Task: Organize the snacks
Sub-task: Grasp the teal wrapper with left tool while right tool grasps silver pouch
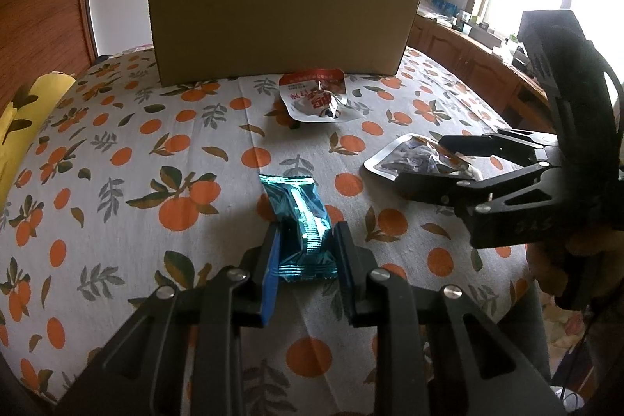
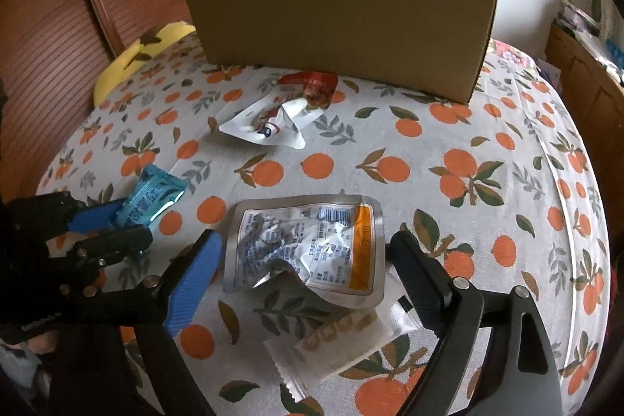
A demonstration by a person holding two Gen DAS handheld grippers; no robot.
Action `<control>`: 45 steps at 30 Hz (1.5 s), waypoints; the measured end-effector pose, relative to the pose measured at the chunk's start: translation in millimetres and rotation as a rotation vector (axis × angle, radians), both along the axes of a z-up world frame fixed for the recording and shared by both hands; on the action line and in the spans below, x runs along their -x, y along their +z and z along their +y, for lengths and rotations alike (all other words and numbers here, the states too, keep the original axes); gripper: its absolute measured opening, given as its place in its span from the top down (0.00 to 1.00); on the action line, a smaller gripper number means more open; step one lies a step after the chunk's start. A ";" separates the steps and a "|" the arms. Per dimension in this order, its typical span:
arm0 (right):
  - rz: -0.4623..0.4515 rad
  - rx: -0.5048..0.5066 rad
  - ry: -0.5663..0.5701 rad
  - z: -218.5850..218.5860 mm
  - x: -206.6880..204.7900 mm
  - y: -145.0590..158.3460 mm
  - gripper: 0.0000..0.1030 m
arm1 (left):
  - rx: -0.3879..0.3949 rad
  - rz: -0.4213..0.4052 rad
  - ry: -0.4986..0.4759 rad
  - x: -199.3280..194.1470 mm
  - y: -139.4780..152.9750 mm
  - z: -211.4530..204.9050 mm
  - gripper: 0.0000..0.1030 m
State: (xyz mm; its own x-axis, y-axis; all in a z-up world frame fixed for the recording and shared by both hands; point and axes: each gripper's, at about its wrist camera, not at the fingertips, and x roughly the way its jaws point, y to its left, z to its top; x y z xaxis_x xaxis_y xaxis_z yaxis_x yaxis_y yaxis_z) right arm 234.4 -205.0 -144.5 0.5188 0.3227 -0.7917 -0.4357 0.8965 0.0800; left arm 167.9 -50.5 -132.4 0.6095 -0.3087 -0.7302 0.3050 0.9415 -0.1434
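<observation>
My left gripper (image 1: pixel 306 236) is shut on a teal snack packet (image 1: pixel 300 221), which also shows in the right wrist view (image 2: pixel 154 197). My right gripper (image 2: pixel 304 244) is open, its fingers on either side of a silver pouch with an orange stripe (image 2: pixel 308 248) lying on the table; that pouch shows in the left wrist view (image 1: pixel 413 158) too. A white and red pouch (image 1: pixel 316 100) lies in front of the cardboard box (image 1: pixel 280 22). A clear packet of round snacks (image 2: pixel 343 338) lies under the silver pouch's near edge.
The table carries an orange-print cloth (image 2: pixel 468 162). The box (image 2: pixel 343 18) stands at the far side. A yellow cushion (image 1: pixel 23 119) lies at the left. Wooden cabinets (image 1: pixel 479 65) and a window are to the right.
</observation>
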 end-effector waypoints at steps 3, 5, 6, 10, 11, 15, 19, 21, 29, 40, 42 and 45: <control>0.006 0.028 0.004 4.5 -2.1 -0.9 0.10 | 0.000 0.000 0.001 0.3 0.1 -0.4 0.76; 0.008 0.049 0.007 8.1 -3.3 -1.5 0.10 | 0.001 0.000 0.000 0.4 0.1 0.0 0.76; 0.006 0.062 0.007 9.6 -3.9 -2.0 0.10 | 0.003 0.001 0.000 0.2 0.3 0.1 0.76; -0.013 0.113 0.012 15.6 -4.7 -5.1 0.08 | 0.001 0.001 -0.001 0.2 0.5 -0.2 0.76; -0.011 0.112 0.008 15.3 -5.1 -5.6 0.06 | 0.002 0.001 -0.001 0.3 0.7 -0.2 0.76; 0.003 0.115 -0.004 14.2 -5.9 -6.4 0.04 | 0.005 0.003 0.000 0.1 0.8 0.2 0.76; 0.014 0.115 0.006 14.7 -3.2 -6.0 0.04 | 0.021 0.008 0.003 -1.0 1.3 1.2 0.76; 0.020 0.115 0.016 16.0 -2.3 -4.8 0.12 | 0.026 0.009 0.006 -0.6 1.4 1.2 0.76; 0.036 0.121 0.040 16.3 1.8 -1.0 0.21 | 0.036 0.010 0.006 -0.9 0.7 2.9 0.76; 0.032 0.068 0.036 14.0 6.5 7.6 0.22 | 0.054 0.013 0.006 -0.3 0.3 5.5 0.76; 0.020 0.060 0.034 13.1 7.2 12.9 0.22 | 0.057 0.010 0.005 -0.1 1.0 5.6 0.76; 0.004 0.049 0.032 11.2 7.0 22.2 0.22 | 0.058 -0.001 0.004 0.9 5.2 5.8 0.76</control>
